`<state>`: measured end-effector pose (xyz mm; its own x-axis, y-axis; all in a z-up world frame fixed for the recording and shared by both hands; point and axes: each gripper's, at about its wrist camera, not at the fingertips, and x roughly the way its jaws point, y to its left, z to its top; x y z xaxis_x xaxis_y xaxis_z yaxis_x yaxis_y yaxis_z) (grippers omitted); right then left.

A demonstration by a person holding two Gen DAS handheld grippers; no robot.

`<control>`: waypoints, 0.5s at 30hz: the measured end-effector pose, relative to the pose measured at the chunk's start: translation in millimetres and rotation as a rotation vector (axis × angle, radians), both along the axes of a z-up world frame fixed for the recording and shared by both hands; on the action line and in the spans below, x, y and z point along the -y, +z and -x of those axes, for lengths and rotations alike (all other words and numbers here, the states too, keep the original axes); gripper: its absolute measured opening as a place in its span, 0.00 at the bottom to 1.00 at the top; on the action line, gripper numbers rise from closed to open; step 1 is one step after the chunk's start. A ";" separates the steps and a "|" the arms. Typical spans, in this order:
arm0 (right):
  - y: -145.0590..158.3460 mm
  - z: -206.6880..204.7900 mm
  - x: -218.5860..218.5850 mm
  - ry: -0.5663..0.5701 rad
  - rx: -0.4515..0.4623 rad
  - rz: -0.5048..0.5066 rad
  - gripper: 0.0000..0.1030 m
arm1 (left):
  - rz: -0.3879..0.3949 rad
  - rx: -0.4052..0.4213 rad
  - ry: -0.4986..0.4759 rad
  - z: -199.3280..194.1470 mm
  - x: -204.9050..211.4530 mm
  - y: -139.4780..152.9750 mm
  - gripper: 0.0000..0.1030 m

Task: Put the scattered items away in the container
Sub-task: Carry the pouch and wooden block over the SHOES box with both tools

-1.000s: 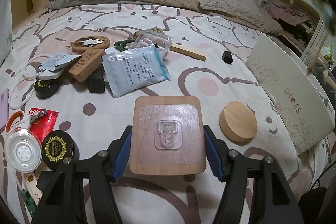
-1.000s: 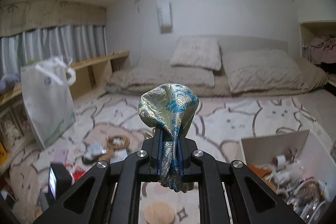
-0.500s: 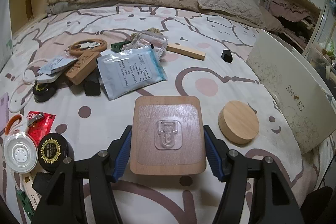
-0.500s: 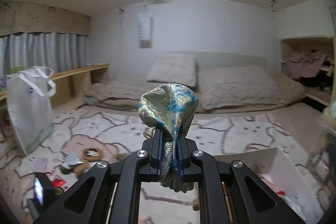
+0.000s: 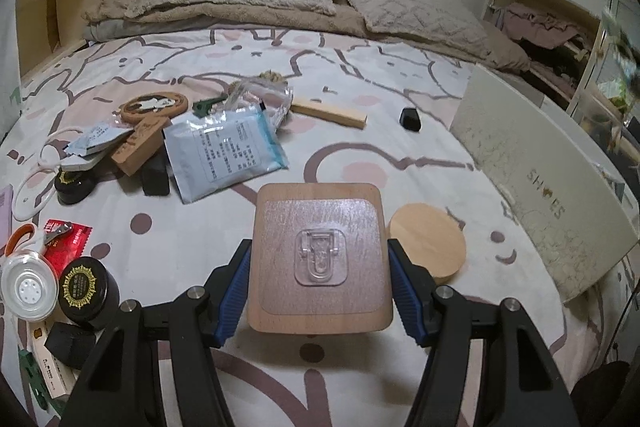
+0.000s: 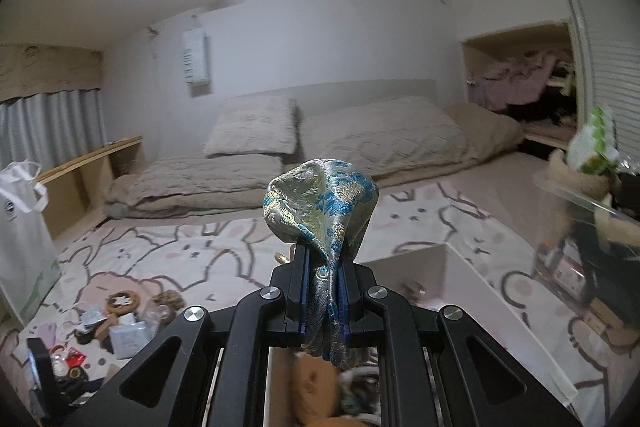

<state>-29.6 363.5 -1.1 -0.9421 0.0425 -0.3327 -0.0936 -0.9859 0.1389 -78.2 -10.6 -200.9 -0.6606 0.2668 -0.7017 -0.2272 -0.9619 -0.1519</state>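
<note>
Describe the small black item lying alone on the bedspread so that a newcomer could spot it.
Start at the white shoe box on the bedspread's right side. Just left of its far end, past the wooden stick, lies the small black item. Unlike the black jars in the left clutter, it is angular, plain and alone.

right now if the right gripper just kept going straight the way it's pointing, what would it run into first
Probably nothing close. The right gripper, shut on the brocade pouch, aims over the white box toward the beige bedding at the far end. The bedding looks like the first thing met, though depth is hard to judge.
</note>
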 end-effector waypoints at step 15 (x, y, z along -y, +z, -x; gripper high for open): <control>-42.9 50.1 -40.9 -0.018 0.230 0.122 0.12 | 0.028 -0.094 -0.077 -21.8 -25.0 33.1 0.62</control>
<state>-79.7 404.4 -44.0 -0.8402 0.0053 -0.5422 -0.1544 -0.9609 0.2299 -56.4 14.4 -167.9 -0.7022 0.3001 -0.6457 -0.3121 -0.9448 -0.0998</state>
